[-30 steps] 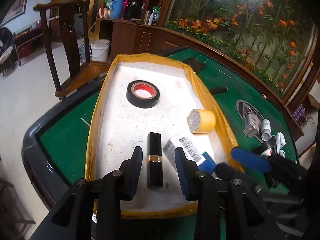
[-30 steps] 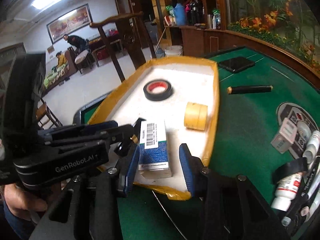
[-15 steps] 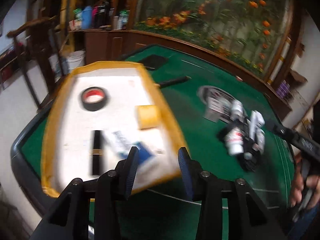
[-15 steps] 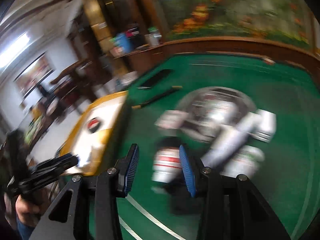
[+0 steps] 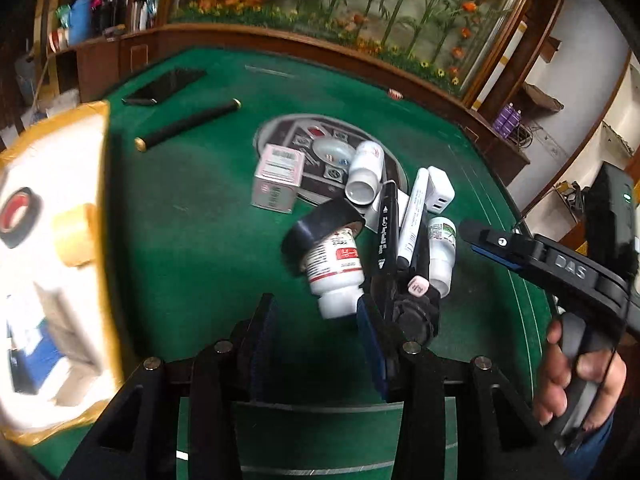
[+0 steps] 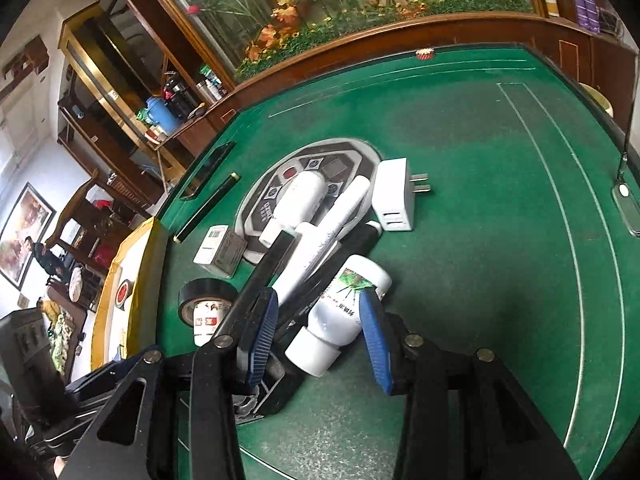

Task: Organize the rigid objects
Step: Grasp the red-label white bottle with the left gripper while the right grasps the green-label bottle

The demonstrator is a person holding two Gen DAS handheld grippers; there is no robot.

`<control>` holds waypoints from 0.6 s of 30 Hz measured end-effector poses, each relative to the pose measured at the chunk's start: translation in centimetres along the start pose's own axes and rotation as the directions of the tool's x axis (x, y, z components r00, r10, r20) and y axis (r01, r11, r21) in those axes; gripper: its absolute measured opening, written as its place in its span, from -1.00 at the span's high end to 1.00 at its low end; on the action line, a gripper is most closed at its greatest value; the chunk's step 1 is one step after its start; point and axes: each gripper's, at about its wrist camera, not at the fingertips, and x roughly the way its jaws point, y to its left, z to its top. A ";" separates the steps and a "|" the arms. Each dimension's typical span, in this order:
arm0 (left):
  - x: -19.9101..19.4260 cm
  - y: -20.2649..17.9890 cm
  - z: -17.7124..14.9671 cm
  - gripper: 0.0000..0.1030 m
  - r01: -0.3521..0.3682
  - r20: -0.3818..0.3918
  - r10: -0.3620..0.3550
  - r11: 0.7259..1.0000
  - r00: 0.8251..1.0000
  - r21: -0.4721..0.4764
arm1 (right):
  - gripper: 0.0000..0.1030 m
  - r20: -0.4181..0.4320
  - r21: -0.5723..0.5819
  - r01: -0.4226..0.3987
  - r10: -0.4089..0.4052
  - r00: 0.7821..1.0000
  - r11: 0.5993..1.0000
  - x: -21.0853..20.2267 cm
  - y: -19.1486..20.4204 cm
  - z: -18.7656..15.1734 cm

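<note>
A pile of small objects lies on the green table: a white bottle with a red label, a white bottle with a green label, a black tape roll, markers, a white charger and a pink box. My left gripper is open and empty, just short of the red-label bottle. My right gripper is open with its jaws either side of the green-label bottle. The yellow-rimmed tray at left holds tape rolls and a blue-white box.
A black stick with gold ends and a dark phone lie on the felt behind the pile. A round control panel sits at the table's centre under some items. A wooden rail borders the far side.
Both grippers swung right, away from the tray, to the pile of objects. The right gripper left the blue-white box lying in the tray and now straddles the green-label bottle.
</note>
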 end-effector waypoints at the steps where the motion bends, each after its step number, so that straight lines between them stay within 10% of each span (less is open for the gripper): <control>1: 0.4 0.0 0.2 0.16 -0.007 -0.004 0.007 1.000 1.000 -0.001 | 0.19 0.001 0.003 0.002 -0.002 1.000 1.000 -0.1 -0.1 0.0; 9: 4.7 -0.7 2.9 -0.06 -0.051 -0.037 0.052 0.998 0.998 0.027 | 0.01 -0.017 0.032 0.027 -0.027 0.999 0.999 0.2 -0.4 -0.2; 18: 3.1 0.2 0.2 0.23 -0.028 -0.011 0.028 0.998 1.000 0.049 | 0.01 -0.094 0.014 0.076 -0.075 0.993 0.997 2.4 -0.4 -1.0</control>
